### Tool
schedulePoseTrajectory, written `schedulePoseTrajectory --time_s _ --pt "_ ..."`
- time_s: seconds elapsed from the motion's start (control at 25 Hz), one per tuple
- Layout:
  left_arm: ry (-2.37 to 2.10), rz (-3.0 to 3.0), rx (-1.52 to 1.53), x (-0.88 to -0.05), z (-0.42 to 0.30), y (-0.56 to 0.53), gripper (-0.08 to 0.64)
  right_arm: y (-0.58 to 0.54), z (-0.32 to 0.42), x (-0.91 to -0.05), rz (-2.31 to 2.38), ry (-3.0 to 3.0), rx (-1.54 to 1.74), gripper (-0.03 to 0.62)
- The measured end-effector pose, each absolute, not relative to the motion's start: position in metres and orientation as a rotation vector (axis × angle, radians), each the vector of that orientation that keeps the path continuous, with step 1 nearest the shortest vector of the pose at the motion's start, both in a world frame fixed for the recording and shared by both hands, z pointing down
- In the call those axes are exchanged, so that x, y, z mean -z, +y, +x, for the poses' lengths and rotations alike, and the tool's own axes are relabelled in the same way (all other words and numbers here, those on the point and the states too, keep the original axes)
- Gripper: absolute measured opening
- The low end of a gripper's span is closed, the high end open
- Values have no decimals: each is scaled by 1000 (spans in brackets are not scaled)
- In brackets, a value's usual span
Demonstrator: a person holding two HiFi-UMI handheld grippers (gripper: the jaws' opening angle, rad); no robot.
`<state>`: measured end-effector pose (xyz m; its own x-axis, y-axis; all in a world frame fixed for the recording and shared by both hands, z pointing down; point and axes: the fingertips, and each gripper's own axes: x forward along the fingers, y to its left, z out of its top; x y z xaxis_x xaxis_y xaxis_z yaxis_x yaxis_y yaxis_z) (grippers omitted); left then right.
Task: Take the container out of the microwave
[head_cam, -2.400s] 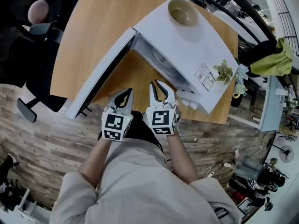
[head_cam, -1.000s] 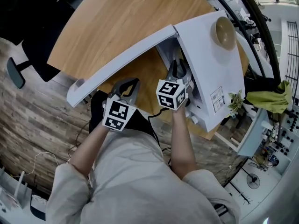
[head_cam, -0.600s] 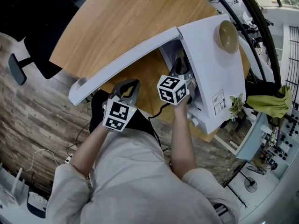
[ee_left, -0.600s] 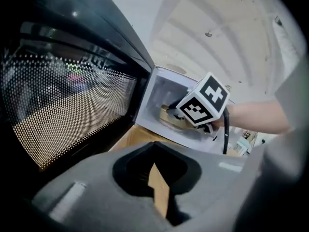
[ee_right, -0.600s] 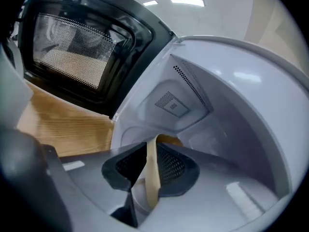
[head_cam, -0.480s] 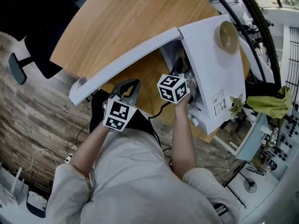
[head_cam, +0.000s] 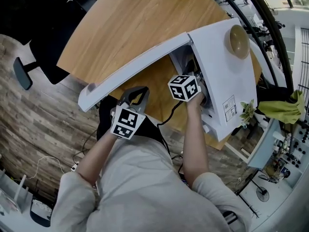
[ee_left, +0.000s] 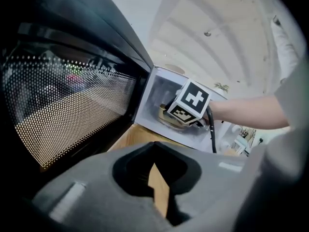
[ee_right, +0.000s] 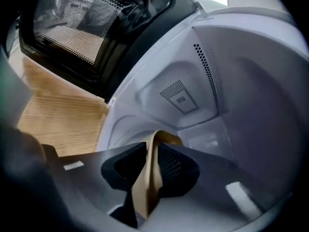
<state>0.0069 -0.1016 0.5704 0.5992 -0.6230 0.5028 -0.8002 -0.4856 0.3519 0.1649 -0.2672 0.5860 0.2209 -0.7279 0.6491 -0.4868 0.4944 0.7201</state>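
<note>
The left gripper (head_cam: 138, 90) hung over the table (head_cam: 130, 18) before the open microwave door (head_cam: 140, 64), its jaws closed tip to tip on nothing. To its right, the right gripper (ee_right: 153, 148) reached into the white microwave (head_cam: 222, 66). Its jaws, just eased a little wider, stood narrowly apart astride the wall of the container (ee_right: 164, 138). That tan, smooth, seemingly round container sat on the oven floor, mouth upward and rim level. It was mostly hidden, so no long axis could be read. A tan bowl (head_cam: 239, 40) rested on the microwave's top.
</note>
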Motion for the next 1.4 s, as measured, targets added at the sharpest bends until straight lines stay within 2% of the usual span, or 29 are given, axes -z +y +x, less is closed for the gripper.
schedulePoseTrajectory --time_s 0.72,1.16,1.32,1.4 --pt "-1082 2288 -442 -571 5 -96 3 -259 161 -594 1072 -1424 177 54" --pt "-1061 2309 -438 -568 10 -95 3 -233 144 -586 1062 -1471 157 52" --pt "-1060 2313 -435 -567 11 -95 3 -230 144 -587 1064 -1480 154 57" --pt "-1060 2311 -436 -567 11 -94 3 -232 144 -588 1065 -1490 141 97"
